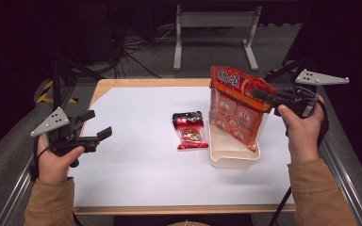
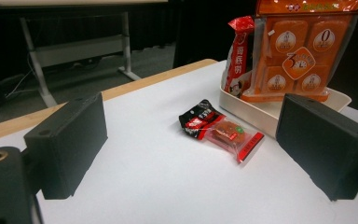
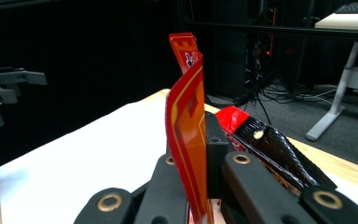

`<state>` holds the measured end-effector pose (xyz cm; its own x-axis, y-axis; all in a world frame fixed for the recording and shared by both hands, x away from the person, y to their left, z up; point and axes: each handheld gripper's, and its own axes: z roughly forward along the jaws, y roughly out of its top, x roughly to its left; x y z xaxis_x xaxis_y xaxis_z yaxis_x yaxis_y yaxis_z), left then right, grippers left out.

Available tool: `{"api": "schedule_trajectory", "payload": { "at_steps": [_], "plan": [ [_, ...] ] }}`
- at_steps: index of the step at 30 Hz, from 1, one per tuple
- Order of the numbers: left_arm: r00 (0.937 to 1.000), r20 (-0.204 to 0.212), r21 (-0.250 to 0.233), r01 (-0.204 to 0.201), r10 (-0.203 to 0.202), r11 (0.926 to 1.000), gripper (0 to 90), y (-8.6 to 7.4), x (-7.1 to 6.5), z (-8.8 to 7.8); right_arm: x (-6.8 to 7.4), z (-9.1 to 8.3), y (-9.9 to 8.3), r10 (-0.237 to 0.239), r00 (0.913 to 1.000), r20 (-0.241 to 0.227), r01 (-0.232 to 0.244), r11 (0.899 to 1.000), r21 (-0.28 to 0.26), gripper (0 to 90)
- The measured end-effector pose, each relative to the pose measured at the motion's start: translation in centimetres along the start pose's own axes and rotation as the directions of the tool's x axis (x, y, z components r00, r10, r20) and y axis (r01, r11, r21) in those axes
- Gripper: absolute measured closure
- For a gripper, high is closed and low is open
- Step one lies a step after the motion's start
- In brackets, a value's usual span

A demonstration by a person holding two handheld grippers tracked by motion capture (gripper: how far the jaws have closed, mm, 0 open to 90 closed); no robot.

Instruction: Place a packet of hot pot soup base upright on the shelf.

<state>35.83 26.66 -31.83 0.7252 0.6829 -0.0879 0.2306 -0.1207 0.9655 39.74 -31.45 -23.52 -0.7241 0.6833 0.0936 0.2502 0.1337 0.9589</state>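
A tall orange snack bag [image 1: 235, 101] stands upright in a white tray [image 1: 233, 160] right of the table's middle. My right gripper [image 1: 258, 94] is shut on the bag's top edge, and in the right gripper view the orange edge [image 3: 186, 126] sits pinched between the jaws. A red and black packet [image 3: 265, 140] lies just behind that bag; in the left gripper view this red packet [image 2: 237, 56] leans in the tray [image 2: 261, 114] beside the orange bag [image 2: 298, 51]. A small red and black snack packet [image 1: 190, 130] lies flat on the white sheet. My left gripper [image 1: 100, 123] hovers open at the left, with nothing between its jaws.
A white sheet [image 1: 141, 160] covers most of the wooden table [image 1: 122, 84]. Metal rails run along both sides of the table. Beyond the far edge stand a grey table frame [image 1: 214, 28] and floor cables in the dark.
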Motion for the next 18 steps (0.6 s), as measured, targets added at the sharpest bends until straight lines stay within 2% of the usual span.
{"api": "schedule_trajectory", "payload": {
  "at_steps": [7, 15, 18],
  "plan": [
    [1.0, 0.0, 0.003, 0.002, -0.002, 1.0, 9.5, -0.1, 0.0, 0.1, -0.5, 0.4, -1.2, 0.006, 0.9999, 0.014, -0.006, 1.0, 0.014, 90.0],
    [1.0, 0.002, 0.005, 0.004, -0.004, 1.0, 9.4, -0.1, 0.1, 0.1, -0.5, 0.5, -1.7, 0.008, 0.9999, 0.014, -0.008, 1.0, 0.005, 90.0],
    [1.0, 0.0, 0.006, 0.006, -0.006, 1.0, 9.4, -0.1, 0.1, 0.1, -0.5, 0.6, -2.2, 0.009, 0.9999, 0.014, -0.009, 1.0, 0.019, 90.0]
  ]
}}
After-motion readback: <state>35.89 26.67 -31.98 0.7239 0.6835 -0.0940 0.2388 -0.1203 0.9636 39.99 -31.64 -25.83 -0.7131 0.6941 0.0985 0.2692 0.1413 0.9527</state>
